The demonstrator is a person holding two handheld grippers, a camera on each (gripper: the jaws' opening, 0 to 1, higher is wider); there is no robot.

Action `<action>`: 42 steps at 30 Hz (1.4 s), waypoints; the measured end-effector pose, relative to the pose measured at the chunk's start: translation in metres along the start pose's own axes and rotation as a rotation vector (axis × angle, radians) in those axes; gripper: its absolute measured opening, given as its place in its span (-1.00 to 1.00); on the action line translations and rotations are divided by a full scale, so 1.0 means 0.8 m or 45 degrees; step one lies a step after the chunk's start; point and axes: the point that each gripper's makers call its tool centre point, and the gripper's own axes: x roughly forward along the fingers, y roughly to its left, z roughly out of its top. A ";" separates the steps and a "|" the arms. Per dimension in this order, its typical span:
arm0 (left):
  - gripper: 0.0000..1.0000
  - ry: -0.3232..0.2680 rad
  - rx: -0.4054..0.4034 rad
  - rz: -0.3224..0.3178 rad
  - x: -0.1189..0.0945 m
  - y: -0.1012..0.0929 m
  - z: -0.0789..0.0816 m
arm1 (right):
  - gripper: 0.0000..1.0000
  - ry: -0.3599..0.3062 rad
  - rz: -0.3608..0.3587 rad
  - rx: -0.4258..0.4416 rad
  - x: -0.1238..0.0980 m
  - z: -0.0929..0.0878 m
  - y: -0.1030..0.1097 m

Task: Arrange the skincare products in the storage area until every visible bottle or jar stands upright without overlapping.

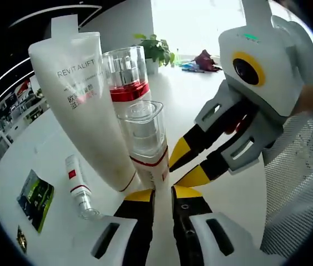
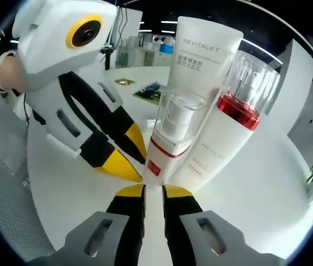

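The left gripper [image 1: 162, 193] sits low on a white table [image 1: 34, 149] with its yellow-tipped jaws drawn nearly together, only a thin slit between them and nothing caught in it, their tips right at the foot of a cluster of three upright skincare containers. Nearest stands a small pump bottle [image 1: 145, 138] with a clear cap and a red band; behind it rises a taller pump bottle [image 1: 126, 77] with a clear cap and a red collar, and leaning against both is a white tube [image 1: 87, 94] printed REVITALIFT, standing on its cap end. In the left gripper view the right gripper [image 1: 183, 166] reaches in from the right, its jaws slightly parted and pointed at the base of the small bottle; whether they touch it cannot be told.

From the right gripper view the same trio appears close in front: the small pump bottle [image 2: 173, 136] in the middle, the taller pump bottle [image 2: 228, 127] to its right, the white tube [image 2: 203, 55] behind. That gripper's own jaws [image 2: 154, 194] are likewise almost closed on nothing, while the left gripper [image 2: 130, 158] slants in from the left, tips near the small bottle's foot.

Farther left on the table in the left gripper view, a little vial [image 1: 79, 185] with a red label lies on its side, well apart from the cluster, and a dark green packet [image 1: 34, 199] lies flat beyond it. A potted plant [image 1: 156, 50] stands at the far edge, and a grey mesh surface [image 1: 301, 183] fills the right side
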 end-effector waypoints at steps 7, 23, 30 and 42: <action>-0.78 -0.001 -0.016 -0.001 -0.001 0.000 -0.002 | -0.72 0.008 0.008 -0.026 0.001 -0.001 0.004; -0.76 0.003 -0.033 0.022 -0.015 0.007 -0.010 | -0.70 0.018 -0.008 -0.017 -0.001 -0.001 -0.004; -0.72 -0.001 -0.044 0.058 -0.034 0.013 -0.016 | -0.69 0.010 -0.018 -0.022 -0.003 0.002 -0.005; -0.45 -0.008 -0.107 0.170 -0.075 0.031 -0.036 | -0.67 -0.007 -0.055 -0.012 -0.009 0.006 -0.017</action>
